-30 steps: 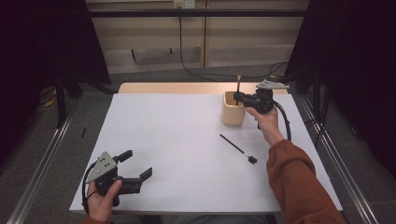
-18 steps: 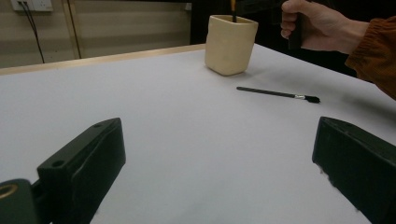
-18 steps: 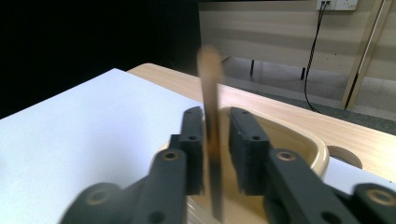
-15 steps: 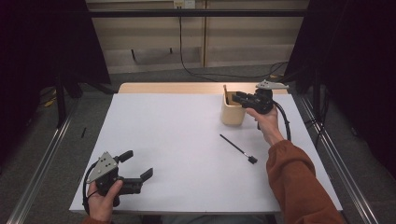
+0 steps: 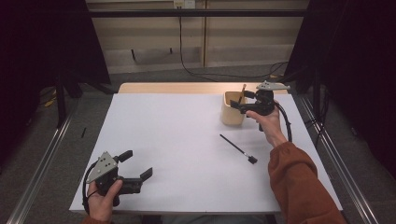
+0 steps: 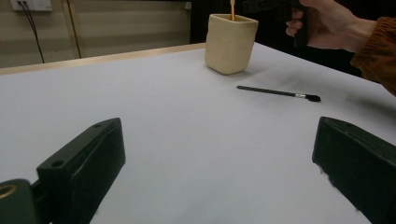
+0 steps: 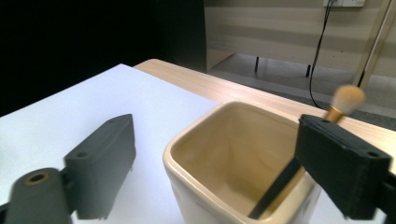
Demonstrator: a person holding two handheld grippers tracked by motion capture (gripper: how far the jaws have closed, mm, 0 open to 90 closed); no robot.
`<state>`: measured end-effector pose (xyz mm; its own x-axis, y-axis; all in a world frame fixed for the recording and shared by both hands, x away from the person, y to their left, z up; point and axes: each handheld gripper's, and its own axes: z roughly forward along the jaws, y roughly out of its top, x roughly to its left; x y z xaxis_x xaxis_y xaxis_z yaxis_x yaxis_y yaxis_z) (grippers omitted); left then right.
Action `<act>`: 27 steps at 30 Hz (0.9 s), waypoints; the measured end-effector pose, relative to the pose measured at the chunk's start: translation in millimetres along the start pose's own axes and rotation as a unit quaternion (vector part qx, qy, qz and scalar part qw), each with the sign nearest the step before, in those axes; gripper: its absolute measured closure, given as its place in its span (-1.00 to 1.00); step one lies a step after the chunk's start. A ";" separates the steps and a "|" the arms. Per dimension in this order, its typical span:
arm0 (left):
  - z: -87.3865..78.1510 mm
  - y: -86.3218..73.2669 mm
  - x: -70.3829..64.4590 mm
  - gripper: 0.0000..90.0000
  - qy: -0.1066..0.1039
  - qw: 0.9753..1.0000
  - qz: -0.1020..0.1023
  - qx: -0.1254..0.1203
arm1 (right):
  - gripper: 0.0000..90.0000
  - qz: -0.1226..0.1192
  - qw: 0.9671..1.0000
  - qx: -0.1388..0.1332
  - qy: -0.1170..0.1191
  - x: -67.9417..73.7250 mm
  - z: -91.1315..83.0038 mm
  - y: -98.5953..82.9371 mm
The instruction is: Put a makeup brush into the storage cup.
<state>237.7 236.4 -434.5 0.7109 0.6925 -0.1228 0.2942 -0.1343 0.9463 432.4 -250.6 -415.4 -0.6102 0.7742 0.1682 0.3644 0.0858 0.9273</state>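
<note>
In the high view, a white table (image 5: 187,140) is seen with a beige cup (image 5: 232,108) near its far right corner. The right gripper (image 5: 239,103) is held over the cup by a hand with an orange sleeve (image 5: 301,186); its jaws are spread apart, holding nothing. A brush (image 5: 241,93) stands in the cup, its tip rising above the rim. A second, black brush (image 5: 238,148) lies flat on the table, near the cup and apart from it. The left gripper (image 5: 135,165) is held low at the near left corner, with its jaws parted and empty.

In the left gripper view, the two black jaws are seen wide apart above the bare table (image 6: 177,140). Farther off, the cup (image 6: 229,43) is shown with the brush (image 6: 231,8) upright in it, the black brush (image 6: 280,93) lying before it, and the other hand (image 6: 327,23) beside it.

In the right gripper view, the jaws are open on either side of the cup (image 7: 224,168), not touching it. The brush (image 7: 299,158) leans inside the cup against its right wall, its pale tuft blurred above the right jaw.
</note>
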 end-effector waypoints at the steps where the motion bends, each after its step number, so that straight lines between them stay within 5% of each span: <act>1: -0.3 0.0 0.1 -0.94 0.001 1.000 -0.001 -0.001 | -0.80 0.000 1.000 0.002 -0.001 -0.1 -1.2 0.4; 27: -2.1 0.6 1.8 -0.94 0.007 1.000 -0.003 -0.008 | -0.97 0.007 0.999 -0.025 0.019 18.6 -44.6 -8.4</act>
<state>237.8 239.0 -433.5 0.7006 0.7027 -0.1236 0.2868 -0.1187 0.9506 386.6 -264.8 -405.1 -0.6322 0.7506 0.1923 0.3382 0.0440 0.9400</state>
